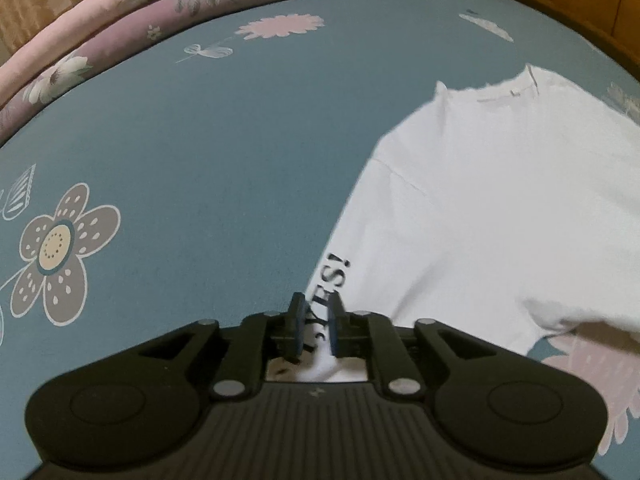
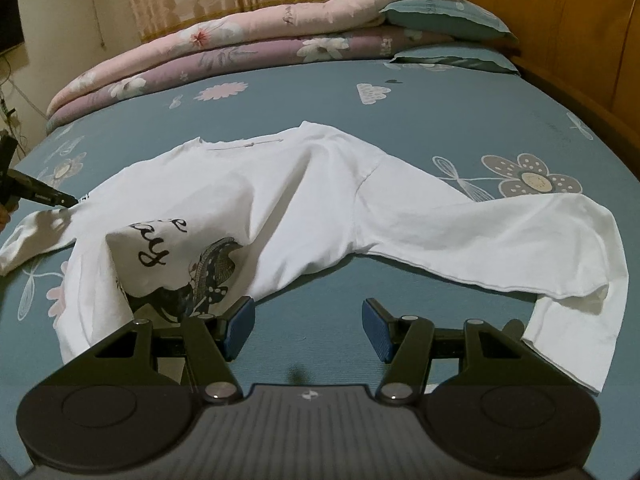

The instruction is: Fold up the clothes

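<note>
**Between the left tool's pads: sleeve pinched, fold at risk**

Between the pads of the left tool (image 1: 316, 324) a sleeve of the white shirt (image 2: 304, 200) is being gripped near the printed lettering. The right tool (image 2: 308, 324) is hovering with jaws spread wide, gripping nothing, just short of the shirt's lower hem.

Location: the shirt is lying rumpled on the bed (image 2: 460, 120), ahead of the right tool, printed front partly turned up.

Risks (judgement):
- Left grip is sitting near the fabric edge; a pull could be slipping it free.
- Bunched body could be dragging along, folding crooked.
- Far sleeve (image 2: 500, 240), doubled back ahead-right of the right tool, could be staying trapped.

Counts: shirts 1; sleeves 2; tools 2; folded quilts (image 2: 240, 52) 2; pillows (image 2: 440, 16) 2.
</note>
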Demonstrator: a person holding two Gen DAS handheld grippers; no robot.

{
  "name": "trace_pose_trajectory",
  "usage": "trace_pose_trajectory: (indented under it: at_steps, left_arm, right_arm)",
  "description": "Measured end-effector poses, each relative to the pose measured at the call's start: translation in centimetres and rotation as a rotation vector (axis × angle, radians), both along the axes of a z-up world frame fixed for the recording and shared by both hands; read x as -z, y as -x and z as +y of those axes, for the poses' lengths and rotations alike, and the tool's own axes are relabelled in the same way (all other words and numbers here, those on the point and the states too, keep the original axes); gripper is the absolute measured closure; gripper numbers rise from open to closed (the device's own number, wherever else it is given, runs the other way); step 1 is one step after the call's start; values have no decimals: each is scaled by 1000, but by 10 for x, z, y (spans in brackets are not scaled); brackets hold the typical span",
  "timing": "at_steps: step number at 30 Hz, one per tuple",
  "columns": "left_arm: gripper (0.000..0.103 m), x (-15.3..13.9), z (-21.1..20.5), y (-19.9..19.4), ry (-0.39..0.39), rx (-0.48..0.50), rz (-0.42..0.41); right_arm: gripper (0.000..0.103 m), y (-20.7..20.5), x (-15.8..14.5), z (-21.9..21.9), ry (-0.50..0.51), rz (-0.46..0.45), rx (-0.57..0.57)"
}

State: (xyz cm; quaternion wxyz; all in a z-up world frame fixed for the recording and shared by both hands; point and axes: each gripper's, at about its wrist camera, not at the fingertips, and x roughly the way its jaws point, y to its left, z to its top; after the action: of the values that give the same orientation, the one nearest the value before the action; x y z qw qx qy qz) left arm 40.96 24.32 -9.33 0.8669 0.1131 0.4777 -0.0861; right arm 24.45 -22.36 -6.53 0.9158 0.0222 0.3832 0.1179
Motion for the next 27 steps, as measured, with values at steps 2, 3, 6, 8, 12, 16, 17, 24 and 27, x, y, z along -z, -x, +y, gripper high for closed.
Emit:
trace_pose_trajectory:
  at_steps: [2, 3, 6, 8, 12, 16, 17, 24, 27]
  left_arm:
    - [103, -1, -5, 2, -2, 10, 0]
    - [103, -2, -9, 3, -20, 17, -8]
    - [103, -12, -7, -4, -44, -34, -69]
    - [103, -20, 0, -14, -44, -90, -109]
    - [103, -23, 7, -26, 26, -109, -80]
    - [84, -19, 4, -13, 86, -27, -49]
    - [79, -17, 4, -11, 71, -18, -40]
    - [75, 0, 8, 5, 0, -23, -9]
    - [91, 2, 0, 10, -23, -21, -14]
  right_arm:
    - [39, 0, 0, 0, -6, -2, 2]
    - [39, 0, -1, -1, -8, -4, 3]
    - [39, 0, -1, 1, -8, -8, 3]
    - [39, 1, -2, 1, -9, -9, 1]
    - [39, 3, -2, 0, -1, -9, 2]
    - [39, 3, -2, -4, -11, -7, 10]
    - [39, 2, -2, -5, -13, -5, 13]
    - [39, 2, 1, -1, -20, -2, 0]
    - [39, 2, 1, 1, -18, -1, -4]
